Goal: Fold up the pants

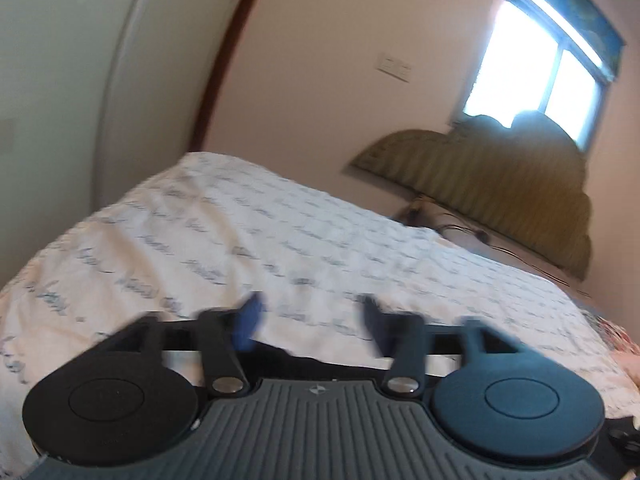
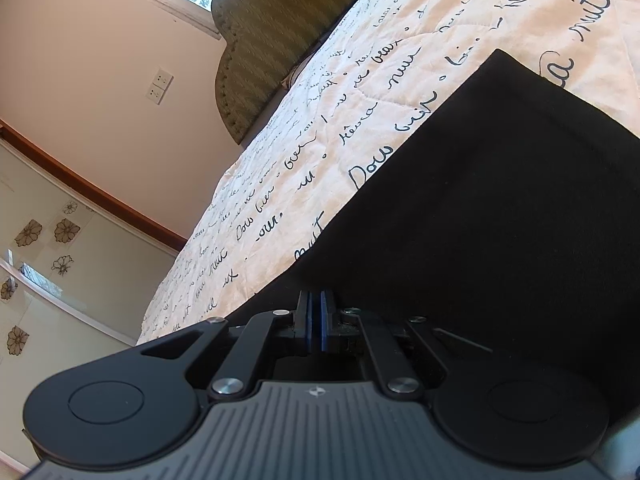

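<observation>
Pants (image 2: 500, 208): black, lying flat and smooth on your bed quilt (image 2: 320, 128). Your right claw (image 2: 316, 326) is pinching their near edge; your left claw (image 1: 310, 322) is hovering spread.

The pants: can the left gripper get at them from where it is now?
Probably yes. The left gripper is open and empty above the bed, and a dark strip of the pants shows just under its fingers, with nothing between. The view is blurred, so this is not certain.

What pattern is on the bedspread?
Cream bedspread printed with dark cursive handwriting; clearest in the right wrist view.
</observation>
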Demonstrator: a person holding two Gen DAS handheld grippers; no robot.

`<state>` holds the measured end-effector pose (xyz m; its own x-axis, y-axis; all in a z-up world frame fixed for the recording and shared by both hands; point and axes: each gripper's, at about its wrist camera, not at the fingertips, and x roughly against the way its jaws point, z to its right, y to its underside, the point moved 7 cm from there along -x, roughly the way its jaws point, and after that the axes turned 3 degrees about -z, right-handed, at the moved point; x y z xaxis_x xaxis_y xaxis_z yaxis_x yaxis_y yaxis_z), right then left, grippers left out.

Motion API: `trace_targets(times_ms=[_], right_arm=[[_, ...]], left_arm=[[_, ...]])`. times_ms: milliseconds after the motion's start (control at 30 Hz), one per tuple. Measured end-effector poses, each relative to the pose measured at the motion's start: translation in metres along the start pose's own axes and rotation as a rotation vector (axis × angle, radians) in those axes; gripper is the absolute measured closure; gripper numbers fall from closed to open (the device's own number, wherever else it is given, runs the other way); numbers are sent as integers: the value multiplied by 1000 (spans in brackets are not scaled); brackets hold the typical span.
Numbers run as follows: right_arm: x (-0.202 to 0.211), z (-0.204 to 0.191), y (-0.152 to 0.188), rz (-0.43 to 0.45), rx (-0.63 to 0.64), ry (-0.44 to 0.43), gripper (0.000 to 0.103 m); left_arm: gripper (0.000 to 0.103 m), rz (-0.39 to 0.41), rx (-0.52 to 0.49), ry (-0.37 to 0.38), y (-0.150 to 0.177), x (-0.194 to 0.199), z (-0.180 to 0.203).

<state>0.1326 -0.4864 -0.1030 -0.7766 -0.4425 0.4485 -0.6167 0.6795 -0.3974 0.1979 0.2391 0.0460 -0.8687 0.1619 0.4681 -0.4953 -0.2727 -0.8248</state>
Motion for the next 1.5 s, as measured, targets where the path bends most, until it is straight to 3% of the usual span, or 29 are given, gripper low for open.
trace_targets(times_ms=[33, 100, 133, 233, 300, 433, 533, 567, 600, 667, 700, 733, 900, 1000, 1267, 1500], right_arm=[[0, 1, 0, 1, -2, -2, 100], [1, 1, 0, 1, -1, -4, 100], [2, 1, 0, 2, -2, -6, 100], [3, 3, 0, 4, -7, -12, 100], [3, 4, 0, 6, -9, -18, 100], [6, 5, 0, 9, -21, -22, 100], [21, 1, -3, 37, -49, 88, 99], [34, -3, -3, 75, -44, 138, 98], [48, -7, -2, 112, -24, 174, 93], [76, -11, 1, 171, 21, 243, 62], [87, -7, 3, 185, 19, 277, 22], [99, 0, 3, 206, -2, 294, 5], [137, 34, -2, 297, -227, 126, 6], [137, 48, -6, 288, -340, 53, 6], [146, 52, 2, 237, -346, 27, 6], [140, 58, -4, 241, -363, 72, 7]], left_arm=[[5, -18, -32, 3, 5, -4, 12], [17, -53, -127, -4, 22, -18, 31], [17, -95, -154, -22, 32, -28, 34], [20, -261, -139, -94, 66, -65, 22], [16, -209, -228, -121, 78, -69, 24], [12, -209, -364, -205, 89, -77, 34], [13, -185, -366, -215, 84, -71, 35], [19, -164, -365, -232, 82, -63, 37], [20, -142, -365, -253, 79, -55, 40], [19, -87, -358, -285, 70, -33, 52], [18, -63, -347, -275, 67, -22, 61], [18, -42, -329, -254, 66, -10, 70], [12, 50, -229, -112, 71, 31, 138], [12, 48, -220, -16, 86, 39, 184], [10, -29, -425, 160, 122, 25, 270], [10, -51, -448, 261, 132, 12, 318]])
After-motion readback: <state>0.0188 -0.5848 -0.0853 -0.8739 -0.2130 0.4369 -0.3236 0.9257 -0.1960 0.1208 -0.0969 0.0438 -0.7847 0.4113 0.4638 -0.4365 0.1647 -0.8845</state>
